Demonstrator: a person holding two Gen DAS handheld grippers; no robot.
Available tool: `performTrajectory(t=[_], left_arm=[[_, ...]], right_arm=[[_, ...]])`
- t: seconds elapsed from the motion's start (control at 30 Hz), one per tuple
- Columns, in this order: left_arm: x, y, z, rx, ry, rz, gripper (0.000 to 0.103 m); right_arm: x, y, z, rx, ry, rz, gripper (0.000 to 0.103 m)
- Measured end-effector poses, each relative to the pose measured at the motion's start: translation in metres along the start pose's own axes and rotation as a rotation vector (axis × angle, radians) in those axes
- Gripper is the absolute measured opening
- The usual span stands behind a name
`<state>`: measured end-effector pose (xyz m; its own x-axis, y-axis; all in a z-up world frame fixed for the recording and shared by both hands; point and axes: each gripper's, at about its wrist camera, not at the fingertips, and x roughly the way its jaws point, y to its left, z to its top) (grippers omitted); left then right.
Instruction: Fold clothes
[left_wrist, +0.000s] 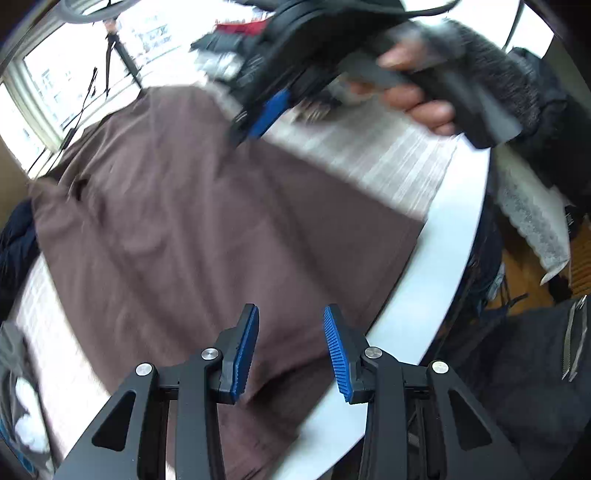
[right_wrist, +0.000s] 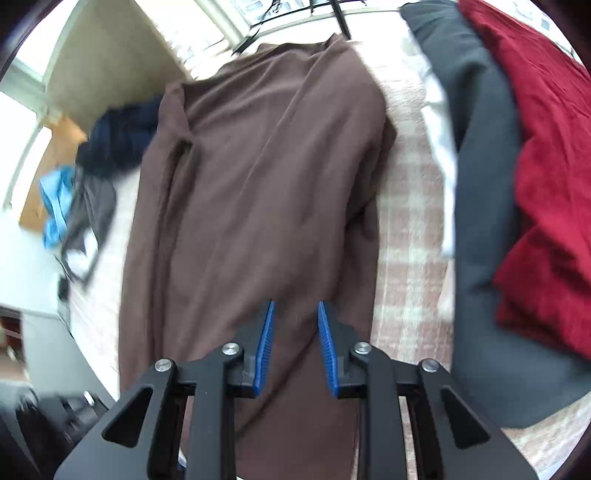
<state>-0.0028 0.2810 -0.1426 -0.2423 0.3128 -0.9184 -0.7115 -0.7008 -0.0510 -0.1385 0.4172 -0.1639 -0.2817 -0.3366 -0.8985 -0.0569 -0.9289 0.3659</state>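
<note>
A brown garment (left_wrist: 192, 206) lies spread along the round white table (left_wrist: 450, 229), folded into a long strip (right_wrist: 258, 192). My left gripper (left_wrist: 291, 314) hovers open above its near end with nothing between the blue pads. My right gripper (right_wrist: 295, 306) also stands open over the garment, a narrow gap between its pads and no cloth in them. In the left wrist view the right gripper (left_wrist: 258, 125) appears blurred at the top, held by a hand (left_wrist: 421, 99) in a grey knit sleeve, just above the garment's far edge.
A striped pale cloth (left_wrist: 373, 155) covers the table under the garment. A dark grey garment (right_wrist: 480, 206) and a red one (right_wrist: 546, 177) lie piled on the right. Navy (right_wrist: 118, 136), blue and grey clothes (right_wrist: 74, 206) sit at the left edge. A window and tripod (left_wrist: 118, 55) stand behind.
</note>
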Motion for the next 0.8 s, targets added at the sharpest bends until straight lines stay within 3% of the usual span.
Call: performTrajectory(t=[0.07,0.2,0.3,0.33,0.37,0.43,0.57,0.7,0.73,0.8], left_arm=[[0.008,-0.010,0.009,0.030,0.011,0.001,0.046],[0.037,-0.016,0.006,0.075,0.121,0.032,0.046],[0.050,-0.009,-0.002,0.054,0.154,0.025,0.047],[0.051,-0.006,-0.004,0.040,0.153,0.011,0.044],[0.050,-0.003,-0.004,0.026,0.144,-0.008,0.040],[0.046,0.006,-0.003,-0.021,0.134,-0.049,0.003],[0.033,0.027,0.000,-0.148,0.105,-0.163,0.003],[0.017,0.019,0.013,-0.162,0.037,-0.216,0.003],[0.018,0.013,0.018,-0.166,0.030,-0.237,0.008],[0.025,0.000,0.026,-0.140,0.051,-0.235,0.019]], right_arm=[[0.002,-0.006,0.008,0.033,-0.005,0.003,0.024],[0.016,-0.008,0.019,0.079,0.006,0.017,0.024],[0.022,-0.005,0.021,0.056,0.008,0.006,0.024],[0.023,-0.002,0.020,0.034,0.007,-0.005,0.022],[0.023,0.000,0.020,0.012,0.006,-0.015,0.010],[0.021,0.004,0.020,-0.031,0.003,-0.036,0.006],[0.000,0.012,0.022,-0.120,-0.016,-0.071,0.005],[-0.022,0.021,0.021,-0.215,-0.051,-0.217,0.004],[-0.024,0.023,0.021,-0.231,-0.064,-0.270,0.004],[-0.013,0.023,0.026,-0.237,-0.040,-0.281,0.005]])
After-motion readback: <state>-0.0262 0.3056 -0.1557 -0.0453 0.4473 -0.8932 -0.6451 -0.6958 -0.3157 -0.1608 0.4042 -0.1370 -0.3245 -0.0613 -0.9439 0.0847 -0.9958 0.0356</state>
